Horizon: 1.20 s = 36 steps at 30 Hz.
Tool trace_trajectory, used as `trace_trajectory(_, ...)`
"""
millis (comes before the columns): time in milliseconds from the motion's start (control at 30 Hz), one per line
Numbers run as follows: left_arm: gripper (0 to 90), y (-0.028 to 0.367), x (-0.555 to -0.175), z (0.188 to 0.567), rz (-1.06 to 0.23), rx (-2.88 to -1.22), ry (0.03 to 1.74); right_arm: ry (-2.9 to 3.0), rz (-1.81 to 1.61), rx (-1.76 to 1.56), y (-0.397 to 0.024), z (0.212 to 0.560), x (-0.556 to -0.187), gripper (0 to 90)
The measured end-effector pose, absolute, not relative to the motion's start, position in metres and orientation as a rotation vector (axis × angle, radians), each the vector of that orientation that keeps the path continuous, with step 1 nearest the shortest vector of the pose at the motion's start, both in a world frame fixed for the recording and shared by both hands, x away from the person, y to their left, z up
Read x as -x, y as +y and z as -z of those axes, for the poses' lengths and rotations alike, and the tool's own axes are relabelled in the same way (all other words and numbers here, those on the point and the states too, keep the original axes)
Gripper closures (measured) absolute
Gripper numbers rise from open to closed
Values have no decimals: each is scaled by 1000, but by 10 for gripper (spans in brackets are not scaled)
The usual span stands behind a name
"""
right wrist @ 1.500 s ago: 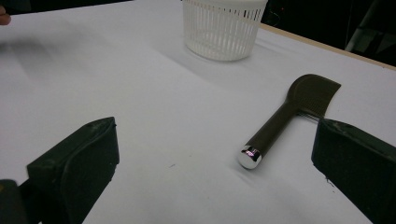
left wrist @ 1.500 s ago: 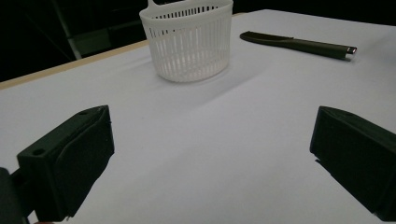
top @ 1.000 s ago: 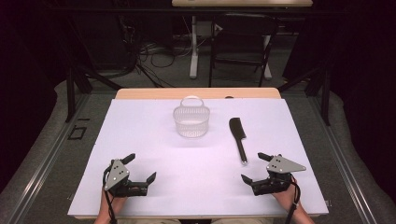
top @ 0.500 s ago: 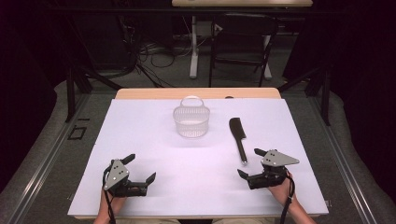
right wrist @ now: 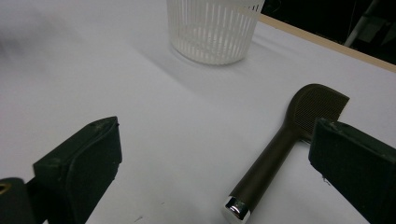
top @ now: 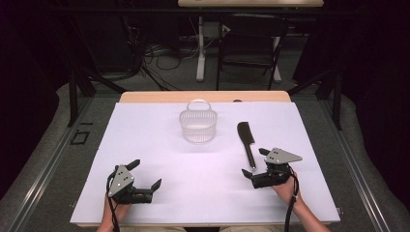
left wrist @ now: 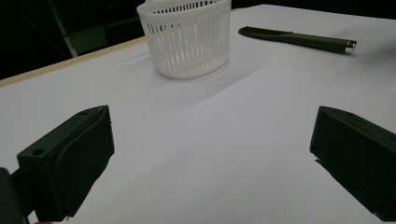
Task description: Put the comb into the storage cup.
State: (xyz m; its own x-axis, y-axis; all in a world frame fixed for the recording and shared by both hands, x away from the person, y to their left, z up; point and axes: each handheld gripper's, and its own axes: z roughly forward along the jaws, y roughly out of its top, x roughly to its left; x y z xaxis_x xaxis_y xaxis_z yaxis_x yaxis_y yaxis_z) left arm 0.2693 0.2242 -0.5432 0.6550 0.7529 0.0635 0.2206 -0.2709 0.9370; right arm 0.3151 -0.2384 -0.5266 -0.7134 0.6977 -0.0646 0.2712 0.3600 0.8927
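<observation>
A dark spatula (top: 245, 141) lies flat on the white table cover (top: 159, 145), just right of the white slotted basket (top: 198, 124) and apart from it, blade end toward the far edge and chrome-capped handle end toward the person. The right gripper (top: 253, 163) sits at that handle end, well right of and nearer than the basket; its 2 jaws stand wide apart, and in the right gripper view the spatula (right wrist: 285, 144) lies between them, with neither jaw seen touching it. The left gripper (top: 145, 174) rests on the cover, well nearer than the basket and to its left, its 2 jaws also wide apart with nothing between them.
</observation>
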Motion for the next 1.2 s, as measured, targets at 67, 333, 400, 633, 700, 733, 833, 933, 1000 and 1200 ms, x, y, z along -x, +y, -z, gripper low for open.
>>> trace_trajectory(67,0,225,-270,543,-626,-1812,781,2194,-1315,-845,-238,527,-317,21)
trace_trajectory(333,0,224,-270,543,-625,-1814,779,2204,-1307,-847,-233,528,-324,21)
trace_trajectory(400,0,224,-271,543,-626,-1814,779,2208,-1306,-850,-232,528,-326,20)
trace_trajectory(633,0,223,-271,544,-623,-1819,775,2224,-1300,-854,-229,530,-331,14)
trace_trajectory(700,0,223,-271,544,-623,-1815,778,2230,-1298,-859,-229,530,-331,11)
trace_trajectory(733,0,223,-272,544,-623,-1815,779,2228,-1301,-863,-229,531,-332,9)
trace_trajectory(833,0,223,-272,544,-620,-1818,778,2228,-1300,-867,-230,531,-332,5)
trace_trajectory(933,0,223,-272,544,-618,-1818,779,2232,-1301,-871,-230,532,-333,2)
trace_trajectory(1000,0,223,-272,545,-616,-1819,779,2235,-1301,-877,-230,532,-333,0)
trace_trajectory(1200,0,223,-273,545,-615,-1821,782,2250,-1301,-884,-231,534,-335,0)
